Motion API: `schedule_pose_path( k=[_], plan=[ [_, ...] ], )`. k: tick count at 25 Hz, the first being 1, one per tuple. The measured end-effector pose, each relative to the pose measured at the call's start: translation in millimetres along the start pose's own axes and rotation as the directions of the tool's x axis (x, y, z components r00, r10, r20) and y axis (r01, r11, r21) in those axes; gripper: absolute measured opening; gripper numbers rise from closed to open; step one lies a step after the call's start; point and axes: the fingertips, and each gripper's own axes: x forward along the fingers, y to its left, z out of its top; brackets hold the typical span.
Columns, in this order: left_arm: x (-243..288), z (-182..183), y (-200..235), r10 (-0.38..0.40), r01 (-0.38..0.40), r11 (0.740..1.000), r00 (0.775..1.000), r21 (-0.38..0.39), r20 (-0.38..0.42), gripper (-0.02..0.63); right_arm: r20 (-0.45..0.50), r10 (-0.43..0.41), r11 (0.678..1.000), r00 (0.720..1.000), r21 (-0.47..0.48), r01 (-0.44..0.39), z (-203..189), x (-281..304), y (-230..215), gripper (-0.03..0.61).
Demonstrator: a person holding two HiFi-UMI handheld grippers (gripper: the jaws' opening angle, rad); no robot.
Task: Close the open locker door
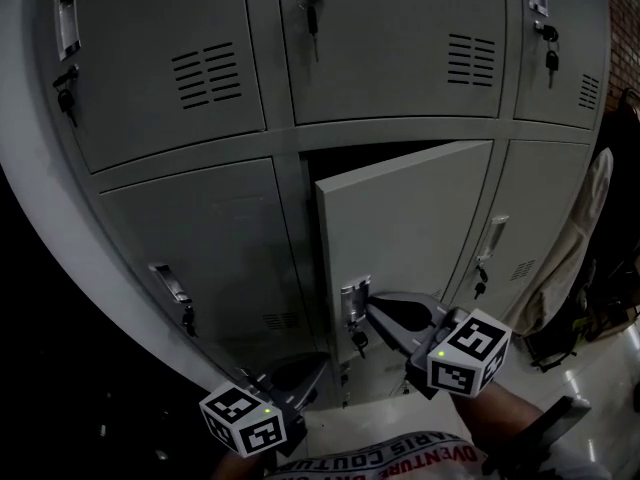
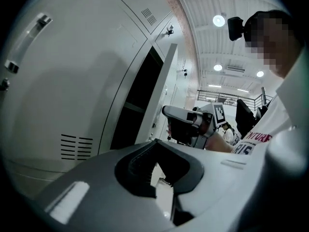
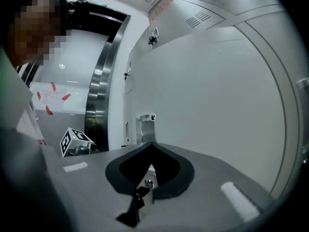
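The open locker door stands ajar in the lower row, with the dark opening behind its left edge. Its metal handle plate has a key hanging below. My right gripper is shut, and its tips are at the door face right by that handle. In the right gripper view the jaws meet at the tip with nothing between them. My left gripper hangs low by the door's bottom corner, shut and empty, apart from the door. The left gripper view shows the door's edge and the right gripper.
Closed grey lockers with keys and vents surround the open one. Light cloth and dark bags stand at the right on a glossy floor. A steel door frame lies behind me.
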Motion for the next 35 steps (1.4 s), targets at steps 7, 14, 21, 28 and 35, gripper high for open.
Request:
schedule_pose_path(
  k=[7, 14, 21, 28, 35],
  plan=[
    [3.1, -6.0, 20.4, 0.001, -0.001, 1.0, 1.0, -0.011, -0.015, 0.005, -0.025, -0.056, 0.998, 0.998, -0.017, 0.055, -8.3, 31.3, -30.4, -0.008],
    [-3.7, 3.0, 26.9, 0.024, -0.024, 1.0, 1.0, 0.003, -0.002, 0.005, -0.047, -0.093, 0.996, 0.995, -0.019, 0.092, -15.4, 48.0, -49.7, -0.008],
    [-11.2, 11.1, 31.9, 0.055, -0.055, 0.998, 0.998, 0.005, 0.02, 0.005, -0.043, -0.095, 0.994, 0.995, -0.054, 0.093, -14.9, 52.8, -49.4, -0.005],
    [-10.9, 13.9, 20.8, 0.043, -0.043, 0.999, 0.999, 0.013, 0.034, 0.005, -0.04, -0.096, 0.995, 0.995, -0.025, 0.095, -14.9, 41.2, -45.9, -0.005],
    [-20.6, 7.3, -17.6, 0.038, -0.039, 0.999, 0.998, 0.029, 0.042, 0.005, -0.097, -0.056, 0.996, 0.994, -0.076, 0.049, -24.2, -13.5, -2.1, -0.006]
  ],
)
